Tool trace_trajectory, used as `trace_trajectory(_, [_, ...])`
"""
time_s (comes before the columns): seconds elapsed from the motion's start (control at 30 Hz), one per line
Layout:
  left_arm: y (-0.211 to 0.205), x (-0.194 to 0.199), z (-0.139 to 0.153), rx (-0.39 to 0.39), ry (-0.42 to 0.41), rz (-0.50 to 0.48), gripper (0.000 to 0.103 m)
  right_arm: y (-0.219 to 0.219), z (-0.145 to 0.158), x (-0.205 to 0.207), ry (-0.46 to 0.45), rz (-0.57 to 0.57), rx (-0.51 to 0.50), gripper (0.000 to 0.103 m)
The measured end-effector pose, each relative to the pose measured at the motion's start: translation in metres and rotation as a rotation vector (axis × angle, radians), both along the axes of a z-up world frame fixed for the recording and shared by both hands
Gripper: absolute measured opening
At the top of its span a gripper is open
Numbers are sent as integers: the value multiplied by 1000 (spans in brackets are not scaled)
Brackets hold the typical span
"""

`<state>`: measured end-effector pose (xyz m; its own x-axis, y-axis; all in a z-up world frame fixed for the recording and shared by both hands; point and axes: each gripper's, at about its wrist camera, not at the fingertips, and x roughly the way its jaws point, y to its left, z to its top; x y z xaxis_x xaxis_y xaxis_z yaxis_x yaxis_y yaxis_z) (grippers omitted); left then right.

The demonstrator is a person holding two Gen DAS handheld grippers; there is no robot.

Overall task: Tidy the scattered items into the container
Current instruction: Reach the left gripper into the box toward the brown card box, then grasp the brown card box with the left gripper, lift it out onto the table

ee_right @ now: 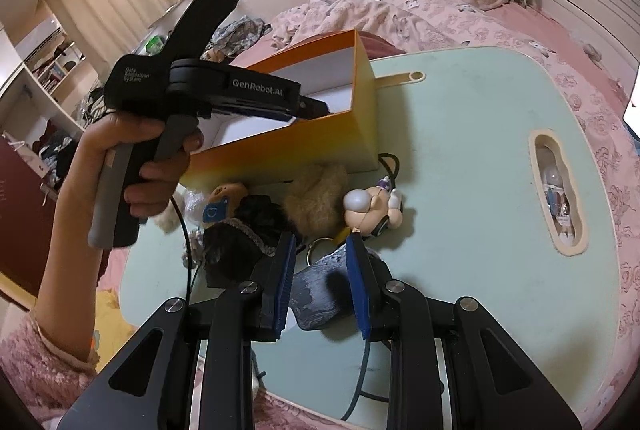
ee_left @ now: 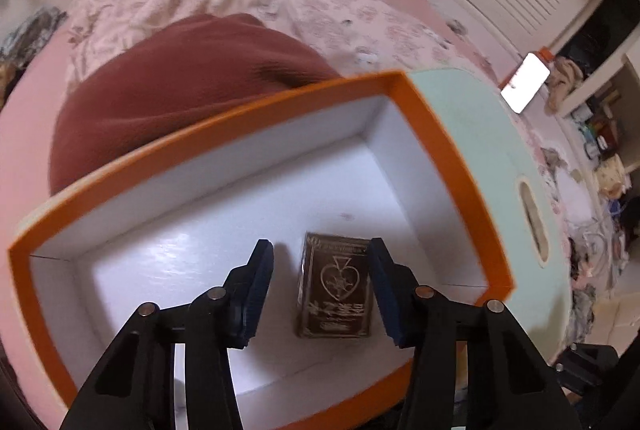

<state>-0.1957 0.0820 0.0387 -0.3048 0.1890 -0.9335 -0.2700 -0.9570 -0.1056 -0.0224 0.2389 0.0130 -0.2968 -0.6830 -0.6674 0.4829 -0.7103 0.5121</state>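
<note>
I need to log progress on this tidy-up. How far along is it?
Early. Done: one dark card box lies inside the orange-rimmed box; the left gripper hangs above it with its jaws apart, gripping nothing. In hand: the right gripper is shut on a dark grey pouch. Left on the pale green table: a tan plush toy, a small figurine, a black frilly item and a cable.

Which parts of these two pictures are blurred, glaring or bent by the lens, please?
Left wrist view: the orange box rim is smeared by motion, its white floor shows glare, and the phone screen is blown out. Right wrist view: sharper, though the table edges bow.
</note>
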Motion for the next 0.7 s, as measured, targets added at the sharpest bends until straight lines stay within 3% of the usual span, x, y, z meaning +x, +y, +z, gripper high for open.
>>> trace_trajectory(0.23, [-8, 10, 8, 9, 7, 18, 48, -2, -1, 0, -3, 11, -2, 27])
trace_trajectory(0.4, [4, 12, -3, -42, -6, -1, 47, -4, -3, 0, -10, 10, 2, 27])
trace_trajectory(0.47, [2, 8, -9, -20, -19, 20, 41, -4, -3, 0, -12, 10, 3, 27])
trace_trajectory(0.57, [-5, 5, -9, 18, 1, 41, 40, -4, -1, 1, -8, 12, 0, 27])
trace_trajectory(0.7, [-23, 15, 14, 90, 48, 60, 40, -4, 1, 2, -4, 11, -3, 27])
